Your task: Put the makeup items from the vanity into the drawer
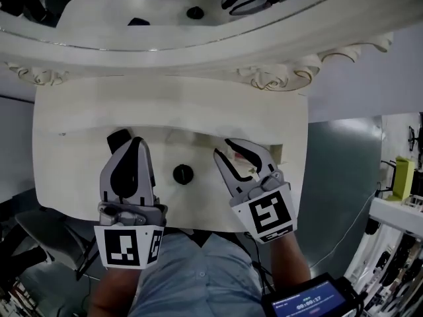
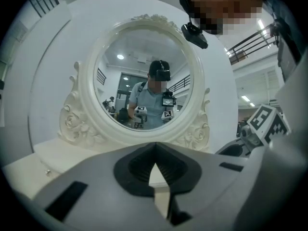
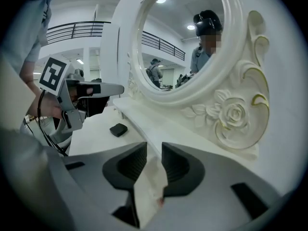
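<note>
The left tool [image 1: 137, 140] has its jaws together with nothing between them; the right tool [image 1: 225, 148] has its jaws slightly apart, and something pale shows in the gap, though I cannot tell what it is; both tools hover over the white vanity tabletop [image 1: 73, 150], below the ornate oval mirror [image 1: 198, 28]; a small round black makeup item [image 1: 182, 174] sits on the tabletop between the two tools; a flat black case [image 1: 119, 139] lies just beside the left tool's tips.
</note>
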Demonstrator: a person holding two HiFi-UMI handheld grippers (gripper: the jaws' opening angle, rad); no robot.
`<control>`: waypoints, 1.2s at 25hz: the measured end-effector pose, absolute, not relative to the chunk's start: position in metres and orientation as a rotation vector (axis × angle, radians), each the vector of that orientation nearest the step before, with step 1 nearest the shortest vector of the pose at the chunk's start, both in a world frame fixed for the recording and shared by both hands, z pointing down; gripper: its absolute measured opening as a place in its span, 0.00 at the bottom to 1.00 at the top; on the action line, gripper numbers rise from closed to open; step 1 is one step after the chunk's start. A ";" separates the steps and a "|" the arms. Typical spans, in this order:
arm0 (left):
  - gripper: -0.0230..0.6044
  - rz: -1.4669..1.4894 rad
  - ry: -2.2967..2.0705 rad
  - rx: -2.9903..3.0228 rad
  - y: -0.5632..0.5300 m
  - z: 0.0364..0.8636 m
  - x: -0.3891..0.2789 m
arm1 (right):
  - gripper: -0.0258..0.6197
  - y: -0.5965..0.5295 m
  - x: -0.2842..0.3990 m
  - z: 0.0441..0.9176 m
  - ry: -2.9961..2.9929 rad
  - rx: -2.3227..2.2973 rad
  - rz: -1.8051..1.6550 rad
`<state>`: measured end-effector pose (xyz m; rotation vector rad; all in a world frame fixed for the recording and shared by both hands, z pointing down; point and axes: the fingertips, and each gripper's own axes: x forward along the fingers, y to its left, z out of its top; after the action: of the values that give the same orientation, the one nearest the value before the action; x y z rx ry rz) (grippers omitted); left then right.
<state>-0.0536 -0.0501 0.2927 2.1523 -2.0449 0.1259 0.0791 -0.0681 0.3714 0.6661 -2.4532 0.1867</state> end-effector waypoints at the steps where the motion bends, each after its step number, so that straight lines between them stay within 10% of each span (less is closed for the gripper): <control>1: 0.04 0.123 -2.065 2.140 -0.044 0.290 -0.065 | 0.18 -0.065 0.068 0.369 -2.458 0.657 0.180; 25: 0.04 0.149 -2.151 2.024 0.035 0.291 -0.248 | 0.18 -0.011 -0.146 0.410 -2.416 0.612 0.318; 30: 0.04 0.166 -2.076 2.023 0.031 0.315 -0.257 | 0.36 -0.012 -0.159 0.439 -2.359 0.662 0.388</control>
<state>-0.2567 0.0313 0.3154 2.0230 -2.0757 0.1664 -0.1593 -0.0121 0.4387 0.6618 -2.3594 0.3884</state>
